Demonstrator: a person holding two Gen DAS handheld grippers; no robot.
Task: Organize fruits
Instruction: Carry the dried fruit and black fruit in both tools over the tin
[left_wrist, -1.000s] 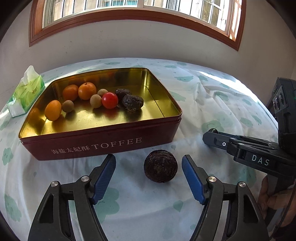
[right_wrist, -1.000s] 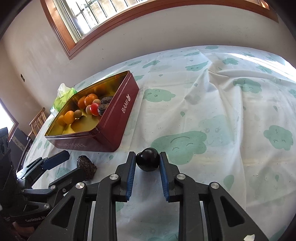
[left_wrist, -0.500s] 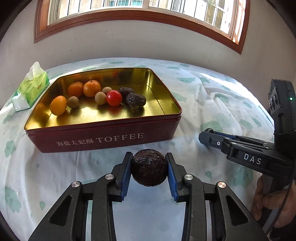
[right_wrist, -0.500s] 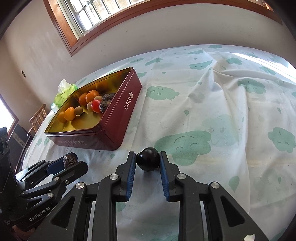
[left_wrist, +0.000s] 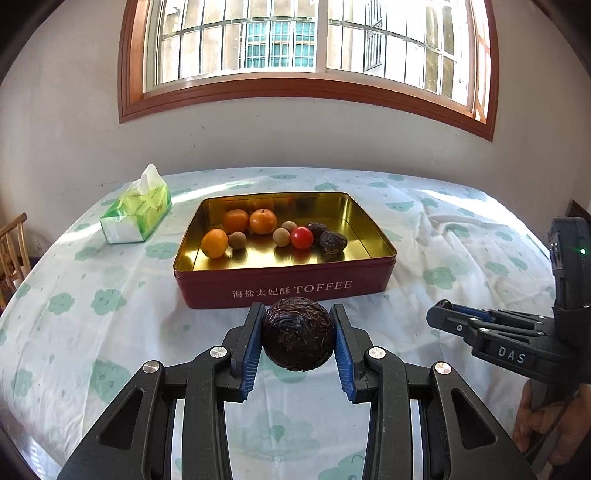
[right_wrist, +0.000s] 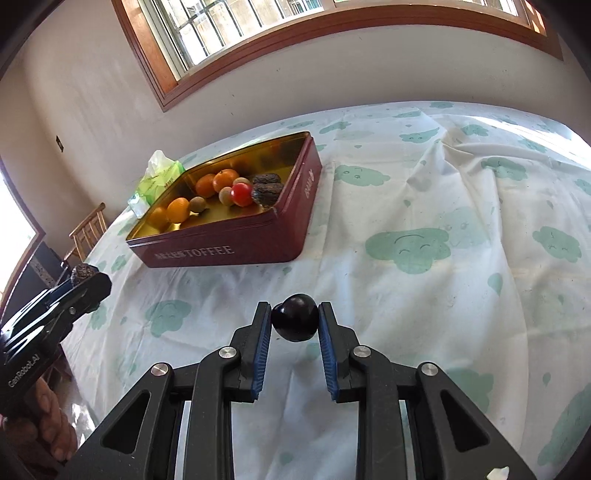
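Cloud-print cloth (left_wrist: 110, 314) covers the table under a barred window (left_wrist: 295, 40). Left gripper (left_wrist: 297, 338) clamps a wrinkled dark fruit (left_wrist: 297, 339) above the cloth before the toffee tin (left_wrist: 280, 288); right gripper (right_wrist: 294, 322) pinches a smooth black fruit (right_wrist: 294, 322).

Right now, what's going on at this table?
A person is sorting fruit into a red toffee tin with two handheld claws. The left claw is shut on a wrinkled dark passion fruit, held in front of the tin. The right claw grips a smooth dark plum above the cloud-print tablecloth. Oranges, longans, a cherry tomato and two more wrinkled fruits already lie inside.
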